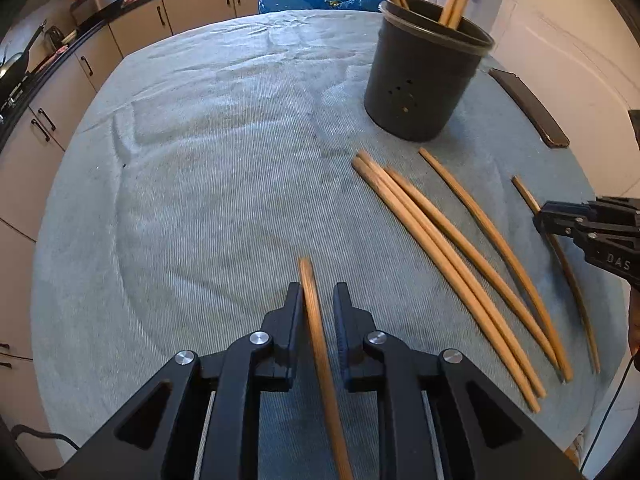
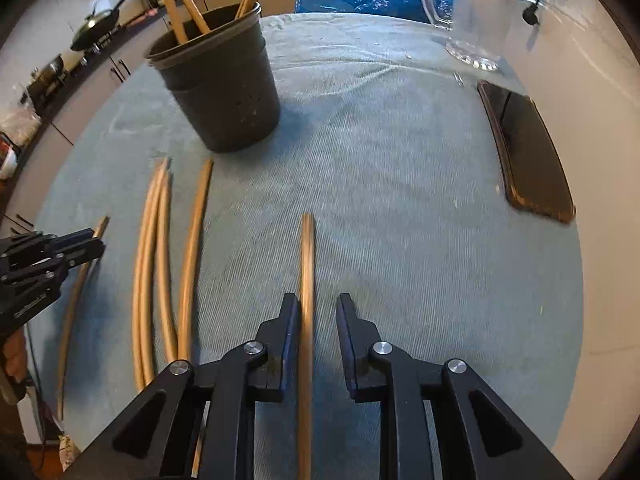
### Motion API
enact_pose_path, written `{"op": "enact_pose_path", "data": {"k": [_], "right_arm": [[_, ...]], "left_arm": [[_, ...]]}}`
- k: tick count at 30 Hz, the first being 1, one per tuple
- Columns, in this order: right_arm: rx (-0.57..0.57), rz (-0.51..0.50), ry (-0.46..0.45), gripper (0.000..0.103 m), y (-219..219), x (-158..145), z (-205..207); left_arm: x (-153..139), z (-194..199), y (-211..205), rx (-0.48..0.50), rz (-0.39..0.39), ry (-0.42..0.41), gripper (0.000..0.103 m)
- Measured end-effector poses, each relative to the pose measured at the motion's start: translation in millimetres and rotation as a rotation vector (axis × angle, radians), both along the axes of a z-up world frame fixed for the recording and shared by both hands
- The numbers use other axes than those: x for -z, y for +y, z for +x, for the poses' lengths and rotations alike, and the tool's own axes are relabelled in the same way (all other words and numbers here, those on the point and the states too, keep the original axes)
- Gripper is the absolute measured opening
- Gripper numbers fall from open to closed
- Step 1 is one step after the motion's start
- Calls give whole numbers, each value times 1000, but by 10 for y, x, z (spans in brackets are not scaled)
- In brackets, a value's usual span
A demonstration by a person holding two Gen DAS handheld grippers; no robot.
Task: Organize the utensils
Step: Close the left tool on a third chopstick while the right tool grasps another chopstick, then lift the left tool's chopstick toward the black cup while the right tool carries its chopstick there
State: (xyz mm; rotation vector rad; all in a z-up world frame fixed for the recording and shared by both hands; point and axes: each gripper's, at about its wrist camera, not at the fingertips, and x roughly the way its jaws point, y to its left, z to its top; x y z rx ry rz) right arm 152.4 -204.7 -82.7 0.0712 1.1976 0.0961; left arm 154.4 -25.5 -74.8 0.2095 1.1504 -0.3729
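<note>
Left gripper [image 1: 317, 300]: jaws parted, one wooden chopstick [image 1: 314, 320] between them, lying against the left finger and clear of the right. Right gripper [image 2: 318, 312]: jaws likewise parted around a second chopstick [image 2: 307, 280], touching the left finger only. Four loose chopsticks [image 1: 448, 264] lie on the grey-blue cloth [image 1: 200, 160] between both grippers. Black utensil holder [image 1: 424, 76], far side, contains three chopsticks. Phone [image 2: 528, 152] lies right; glass mug [image 2: 476, 12] beyond it.
</note>
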Motion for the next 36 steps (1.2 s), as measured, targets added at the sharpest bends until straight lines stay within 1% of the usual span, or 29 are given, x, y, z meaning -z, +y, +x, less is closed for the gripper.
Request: {"op": "enact_pose_path", "data": {"k": [2,5,6,8,9,10,11,12,13,16,19,23,26,32,36], "right_arm": [[-12,-30,15,20,48,-2,117],[-33,-62,37,21,124,-6,267],[-39,-68,45,22,150,-7,303],[-53,-86,44,21,202,-13,320],[-61,-86,34,17,223,-15,304],[-65,-87,21,15,236,-17,284],[-65,-89,1,12,249,-18,252],[-60,-86,-16,7,251,-22,217],[-52,-67,-27,7,234,-24,180],[-8,-12,-60,7,145,-56,57],[34,55,-117,7,41,-163,-109],[66,103,-198,7,-62,-298,-374],[86,139,-263,7,-106,-444,-543],[92,163,-368,7,-72,-714,-755],[84,159,-422,7,6,-834,-930]], "left_arm": [[10,66,-34,2,8,3,15],[14,83,-98,25,48,-12,15],[12,80,-109,29,54,-14,15],[25,102,-130,33,55,-21,15],[25,95,-127,35,53,-30,14],[27,84,-126,30,50,-38,9],[27,65,-114,16,56,-55,7],[23,38,-96,5,57,-63,6],[16,7,-75,-5,53,-67,6],[-62,-94,26,-45,10,-104,6],[-239,-241,155,-81,-35,-164,6],[-464,-422,256,-108,-80,-241,6],[-605,-543,320,-122,-117,-283,6],[-880,-791,346,-138,-178,-363,6],[-1026,-966,335,-139,-192,-422,6]]}}
